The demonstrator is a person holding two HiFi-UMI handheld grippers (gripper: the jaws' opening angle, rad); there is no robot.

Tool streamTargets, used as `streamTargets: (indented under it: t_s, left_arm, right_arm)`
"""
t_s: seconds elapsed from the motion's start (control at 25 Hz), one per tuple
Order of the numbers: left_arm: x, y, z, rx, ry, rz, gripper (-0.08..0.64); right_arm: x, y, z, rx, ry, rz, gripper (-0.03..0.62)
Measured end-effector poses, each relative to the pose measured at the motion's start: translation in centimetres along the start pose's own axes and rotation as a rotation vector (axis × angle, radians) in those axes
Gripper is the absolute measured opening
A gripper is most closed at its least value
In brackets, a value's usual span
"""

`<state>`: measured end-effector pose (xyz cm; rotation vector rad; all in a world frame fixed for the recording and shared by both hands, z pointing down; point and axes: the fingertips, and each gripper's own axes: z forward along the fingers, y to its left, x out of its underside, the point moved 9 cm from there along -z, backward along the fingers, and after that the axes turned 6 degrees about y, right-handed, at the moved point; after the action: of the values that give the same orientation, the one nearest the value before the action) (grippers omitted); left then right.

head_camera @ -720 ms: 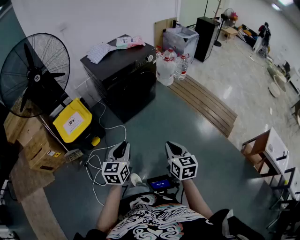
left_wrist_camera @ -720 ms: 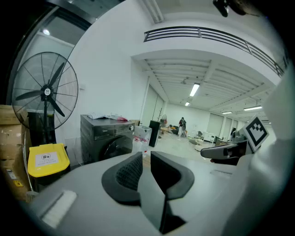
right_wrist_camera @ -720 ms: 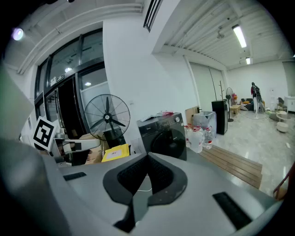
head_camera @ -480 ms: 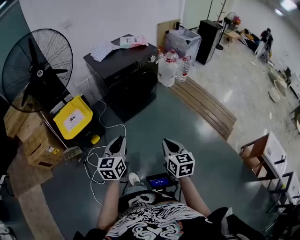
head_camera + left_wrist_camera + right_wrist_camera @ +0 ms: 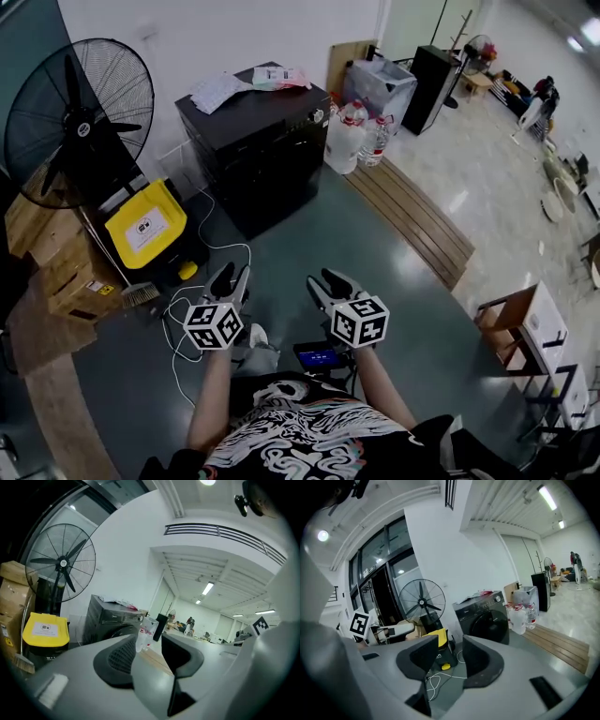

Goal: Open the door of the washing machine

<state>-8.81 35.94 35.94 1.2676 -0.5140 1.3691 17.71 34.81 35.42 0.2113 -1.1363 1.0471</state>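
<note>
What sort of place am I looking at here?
Probably a workshop or test hall rather than a home: a black washing machine stands on bare grey floor near a big pedestal fan and stacked cardboard boxes.

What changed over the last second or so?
The left tool and right tool edged up the head view toward the washing machine; nothing taken hold of. Unchanged: jaws apart and empty, the door shut.

A white wall stands at twelve o'clock, a big black fan at ten. Wooden boards lie on the glossy grey floor at two.
</note>
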Motion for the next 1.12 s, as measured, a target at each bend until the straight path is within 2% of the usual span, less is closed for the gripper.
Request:
streamTargets:
  t_s: [0.16,0.32,0.44,0.56,0.76,0.92,1.12]
  left_arm:
    - [-0.1,2.7,4.3,-0.008,0.043,0.032,0.172]
    - [-0.9,8.2,11.2,-0.015,0.099,0.077,0.17]
    - [-2.1,12.7,17.9,0.012,0.177,0.158,0.171]
    - [-3.7,17.2,23.8,0.049,0.261,0.241,0.17]
    - [-3.7,23.0,31.5,0.115,0.355,0.239,0.17]
    - [-2.6,25.1,36.7,0.156,0.423,0.285,0.169]
    - [-1.0,26.3,40.5,0.174,0.485,0.301,0.165]
  right_arm:
    - [-1.0,-2.2,4.0,0.048,0.034,0.0,0.16]
    - [-3.1,-4.9,11.0,0.1,0.065,0.032,0.16]
    - [-5.6,-6.9,18.0,0.134,0.07,0.087,0.161]
    - [-8.7,-7.6,25.4,0.155,0.092,0.078,0.176]
    - [-11.2,-9.4,33.5,0.223,0.144,0.097,0.166]
    - [-12.1,-12.2,37.5,0.267,0.158,0.127,0.166]
    - [-12.2,-14.2,39.9,0.273,0.175,0.144,0.166]
